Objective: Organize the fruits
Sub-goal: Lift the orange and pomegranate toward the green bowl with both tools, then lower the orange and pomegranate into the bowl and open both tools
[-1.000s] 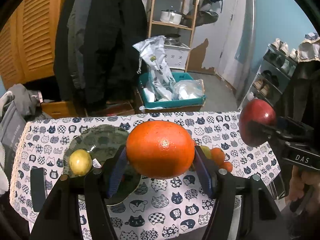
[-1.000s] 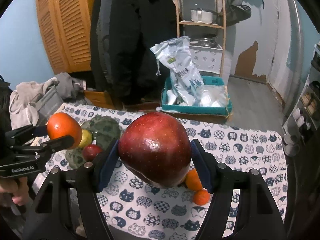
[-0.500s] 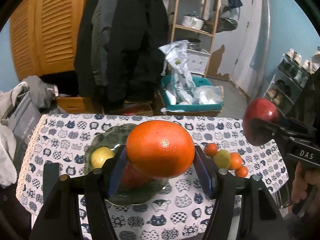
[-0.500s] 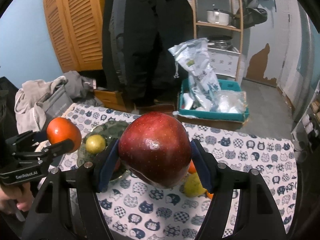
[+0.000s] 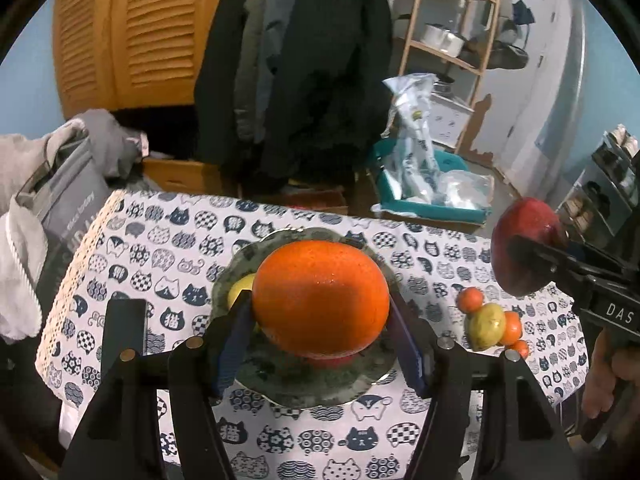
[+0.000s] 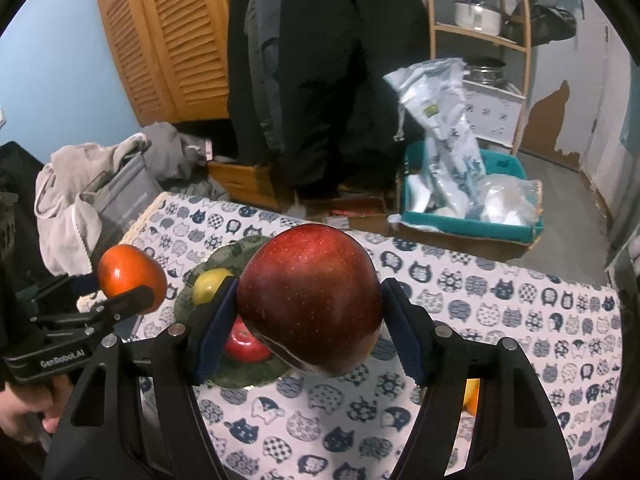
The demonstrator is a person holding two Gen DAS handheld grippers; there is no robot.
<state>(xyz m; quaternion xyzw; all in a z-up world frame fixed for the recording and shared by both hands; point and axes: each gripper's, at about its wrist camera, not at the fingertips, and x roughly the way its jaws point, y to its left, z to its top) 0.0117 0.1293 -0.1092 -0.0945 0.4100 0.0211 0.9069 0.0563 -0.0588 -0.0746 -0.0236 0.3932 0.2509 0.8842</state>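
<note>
Holding an orange (image 5: 320, 304) clamped between the blue-padded fingers (image 5: 234, 344) of the left gripper (image 5: 320, 340), lifted clear of the surface (image 5: 160, 248) and hanging over the green plate (image 5: 288, 384), apparently so that it can be lowered in among the fruit already there. Gripping a large red apple (image 6: 310, 296) the same way in the right gripper (image 6: 308, 336), fingers (image 6: 402, 340) pressed against its two sides, poised above the near edge of that plate (image 6: 240, 376), probably waiting its turn.

Resting on the plate already: a yellow-green fruit (image 6: 208, 284) toward the far left rim and a smaller red apple (image 6: 244, 342) at the near rim, the two kept together as a sorted group. Lying loose toward the right edge of the surface, well apart from the plate: a yellow-green fruit (image 5: 486, 326) touching several small oranges (image 5: 470, 299), seemingly not yet gathered.

Reading "DAS" in white on the right gripper's body in the left view, and "GenRobot.AI" on the left gripper's body in the right view. Showing grey lettering on the bag (image 5: 68, 216) beyond the left edge, too blurred to read.
</note>
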